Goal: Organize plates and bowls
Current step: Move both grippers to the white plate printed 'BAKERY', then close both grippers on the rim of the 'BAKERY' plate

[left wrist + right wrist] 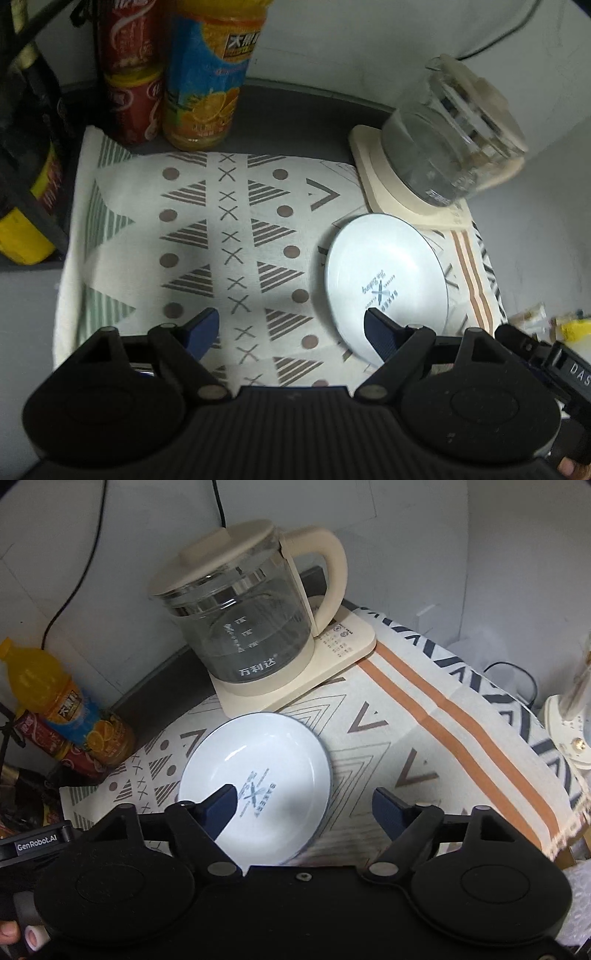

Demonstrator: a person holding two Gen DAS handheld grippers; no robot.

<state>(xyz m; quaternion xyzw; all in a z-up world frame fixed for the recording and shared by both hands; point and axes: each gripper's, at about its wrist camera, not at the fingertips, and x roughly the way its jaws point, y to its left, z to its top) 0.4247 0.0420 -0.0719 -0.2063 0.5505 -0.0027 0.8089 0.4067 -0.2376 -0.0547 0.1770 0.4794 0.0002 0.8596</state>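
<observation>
A white plate [384, 273] with small blue print in its middle lies on the patterned tablecloth [236, 240], just in front of the kettle base. My left gripper [291, 328] is open and empty above the cloth; its right finger overlaps the plate's near edge. In the right wrist view the same plate [266, 760] lies left of centre. My right gripper [306, 805] is open and empty, its left finger over the plate and its right finger over bare cloth.
A glass kettle [240, 620] on a cream base [295, 679] stands behind the plate. An orange juice bottle [207, 74] and red cans [129, 74] stand at the back left by the wall. The cloth [443, 746] hangs over the table's right edge.
</observation>
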